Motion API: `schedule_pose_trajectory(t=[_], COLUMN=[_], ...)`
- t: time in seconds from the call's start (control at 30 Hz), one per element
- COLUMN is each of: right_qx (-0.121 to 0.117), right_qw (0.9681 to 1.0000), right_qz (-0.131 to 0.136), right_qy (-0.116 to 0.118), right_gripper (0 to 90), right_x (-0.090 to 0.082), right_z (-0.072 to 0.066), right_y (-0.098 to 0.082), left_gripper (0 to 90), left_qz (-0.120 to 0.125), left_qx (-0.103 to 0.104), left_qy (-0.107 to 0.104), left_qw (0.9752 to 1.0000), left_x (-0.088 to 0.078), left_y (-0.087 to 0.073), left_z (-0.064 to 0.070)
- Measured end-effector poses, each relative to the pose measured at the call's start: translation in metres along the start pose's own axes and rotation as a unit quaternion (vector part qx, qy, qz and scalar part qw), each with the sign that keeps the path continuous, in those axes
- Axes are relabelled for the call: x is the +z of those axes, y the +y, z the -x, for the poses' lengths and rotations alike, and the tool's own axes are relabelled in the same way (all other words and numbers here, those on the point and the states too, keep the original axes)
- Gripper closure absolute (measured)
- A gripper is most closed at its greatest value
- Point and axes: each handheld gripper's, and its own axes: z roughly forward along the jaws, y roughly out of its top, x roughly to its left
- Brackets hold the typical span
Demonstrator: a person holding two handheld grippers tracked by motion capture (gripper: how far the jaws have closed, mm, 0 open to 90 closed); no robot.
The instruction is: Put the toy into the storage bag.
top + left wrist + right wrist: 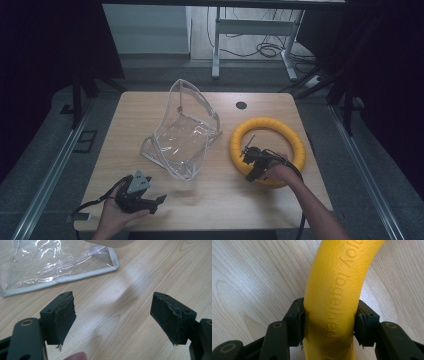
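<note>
the right gripper [329, 322] is sitting nearest the lens, its two black jaws pressing on either side of the yellow ring [337, 290], clamped across the tube where the raised lettering runs along it. in the high view the same right gripper [256, 164] is gripping the ring [267, 124] at its near-left arc, while the ring is lying flat on the wooden table [220, 195] toward the right side. judging from this, the step in hand is picking the ring up, probably to carry it to the clear bag [182, 132]. to do it well, the hold should be kept square across the tube so the soft foam is not twisting out, and the lift should be coming straight up before swinging left, since the far arc is going to sag and drag otherwise

the left gripper [112, 320] is hanging with its jaws wide apart, holding nothing and hovering over bare wood, with the bag's white-trimmed corner [110, 262] lying just beyond it. in the high view the left gripper [137, 192] is resting near the front left edge, near the bag but apart from it, well placed for steadying the opening
</note>
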Motion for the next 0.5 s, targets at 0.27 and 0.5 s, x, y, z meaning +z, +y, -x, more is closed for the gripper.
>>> schedule_pose_trajectory(t=[0.27,0.5], right_qx=[0.005,0.013], right_qw=[0.9999,0.9991], right_qz=[0.015,0.041], right_qy=[0.003,0.001], right_gripper=[50.1,50.4], right_x=[-0.007,-0.026], right_z=[0.004,0.006], right_y=[0.001,-0.003], left_gripper=[20.0,20.0], left_qz=[0.003,0.001], left_qx=[-0.003,-0.001], left_qy=[0.002,0.003], left_qw=[1.0,1.0], left_x=[-0.001,-0.001], left_y=[-0.001,-0.001], left_z=[-0.002,-0.002])
